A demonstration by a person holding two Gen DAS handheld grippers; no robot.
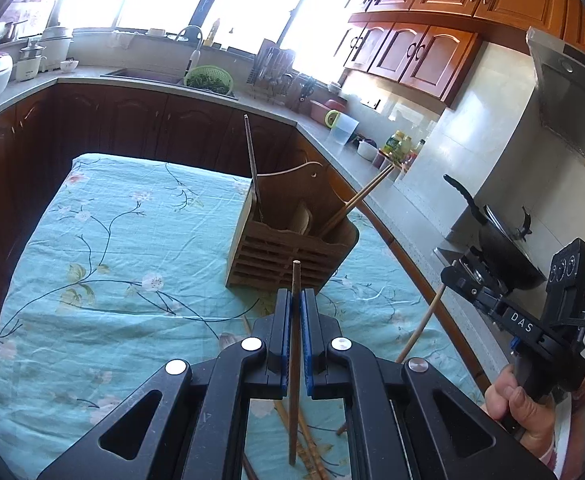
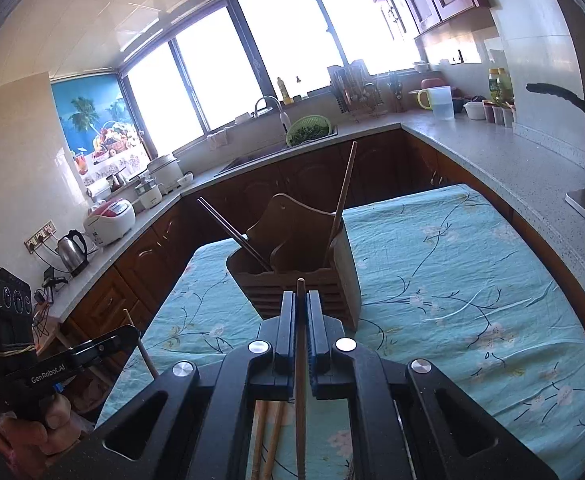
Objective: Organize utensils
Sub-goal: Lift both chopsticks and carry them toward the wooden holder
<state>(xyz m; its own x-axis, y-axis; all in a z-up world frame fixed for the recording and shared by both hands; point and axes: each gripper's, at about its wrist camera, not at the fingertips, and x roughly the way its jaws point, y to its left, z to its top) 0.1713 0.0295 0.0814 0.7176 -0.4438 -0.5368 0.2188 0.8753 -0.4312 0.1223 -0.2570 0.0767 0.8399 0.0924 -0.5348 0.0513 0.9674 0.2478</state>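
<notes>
Each claw was clamped on a single chopstick, so the step in hand looked like carrying two picked-up sticks to the wooden utensil holder (image 1: 292,240). The left claw (image 1: 295,312) pinched a dark chopstick (image 1: 293,380) between its blue pads, the stick running lengthwise through the jaws with its tip poking out toward the holder. The right claw (image 2: 301,312) gripped a brown chopstick (image 2: 300,400) the same way.

The holder stood on the worktop under a teal floral cloth (image 1: 112,240), just beyond both claws. It already held one chopstick leaning in one compartment, a pair leaning in another and a pale spoon between. More loose chopsticks (image 2: 266,440) lay on the cloth beneath the claws.

Both claws pointed downward toward the holder, side by side; the person's right hand (image 1: 520,404) wrapped its grip handle. Next, each stick probably needed tipping upright above an open compartment before release.
</notes>
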